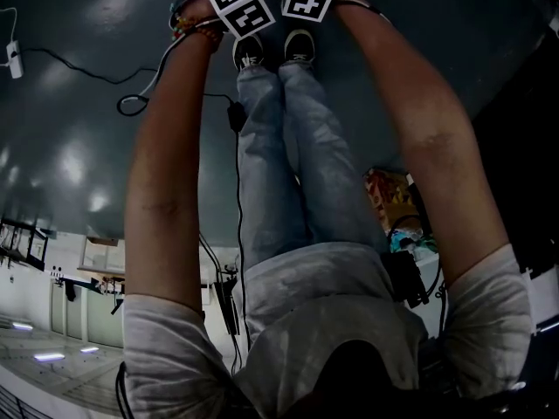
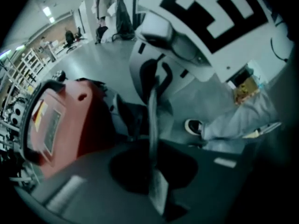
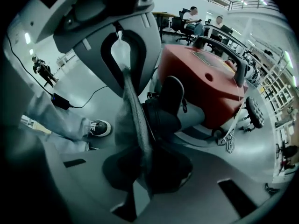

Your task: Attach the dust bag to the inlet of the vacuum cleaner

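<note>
Pinching the bag (image 2: 153,107) edge-on, the left gripper (image 2: 153,146) has its jaws closed on the thin grey fabric. The right gripper (image 3: 141,146) faces it, jaws likewise clamped on the bag. Beyond the bag the red vacuum (image 2: 65,120) stands on the floor (image 2: 100,64), at 9 o'clock in the left gripper view and 2 o'clock in the right gripper view. Whether the bag touches it is unclear.
</note>
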Available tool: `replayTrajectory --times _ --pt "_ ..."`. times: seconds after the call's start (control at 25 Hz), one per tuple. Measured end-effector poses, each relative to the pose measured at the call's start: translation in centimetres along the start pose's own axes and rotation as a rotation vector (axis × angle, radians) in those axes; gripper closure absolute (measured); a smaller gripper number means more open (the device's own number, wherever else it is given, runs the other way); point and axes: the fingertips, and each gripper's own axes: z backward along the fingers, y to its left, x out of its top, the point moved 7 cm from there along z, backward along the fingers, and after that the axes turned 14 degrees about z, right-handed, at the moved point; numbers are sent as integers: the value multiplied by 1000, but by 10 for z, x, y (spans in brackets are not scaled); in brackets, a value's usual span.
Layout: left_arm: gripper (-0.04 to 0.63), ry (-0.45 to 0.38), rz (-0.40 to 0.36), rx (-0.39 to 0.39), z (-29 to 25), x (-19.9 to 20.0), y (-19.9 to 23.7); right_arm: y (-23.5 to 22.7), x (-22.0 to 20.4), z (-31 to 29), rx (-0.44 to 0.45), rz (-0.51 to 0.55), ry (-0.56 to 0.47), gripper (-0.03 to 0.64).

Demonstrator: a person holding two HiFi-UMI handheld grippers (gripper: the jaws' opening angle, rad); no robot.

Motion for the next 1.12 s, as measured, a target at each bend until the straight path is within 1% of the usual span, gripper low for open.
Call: replayTrajectory --times 0.08,0.12,0.2,0.28,0.36,0.44,0.52,0.6,0.64,0.72,0.8,0.88,0.96,1.08,1.12 --pt "564 -9 -25 7 2 5 5 5 -2 0 10 4 3 585" --pt "563 -13 -23 11 1 6 8 8 0 1 16 18 2 586" --pt "557 -20 12 16 -3 4 11 12 4 5 24 47 -3 586" --pt "562 -26 50 19 -7 0 9 5 5 14 10 71 -2 586" --pt "568 -18 57 16 -9 -3 5 -6 5 17 -3 85 4 586" --pt "566 -9 37 13 -9 -2 2 -7 2 11 -2 57 11 586" --pt "563 -8 -4 19 -4 3 6 1 -2 6 4 18 13 588" --pt "557 -12 -35 40 5 10 15 10 -4 2 20 14 8 589" --pt "555 -14 -37 50 8 13 18 14 -4 1 30 21 3 591" --pt "555 -21 -3 53 7 11 19 15 -2 4 33 40 3 591" --pt "559 -28 38 29 -1 4 15 5 1 12 14 63 14 591" --pt "565 -20 47 13 -6 0 10 -4 1 13 3 74 21 591" --pt "565 -15 24 16 -4 2 7 -4 -2 6 2 56 23 591" --pt "564 -25 -34 40 6 8 9 3 -8 -1 -1 15 14 591" --pt "563 -27 -37 51 9 9 13 4 -8 0 -1 15 13 591"
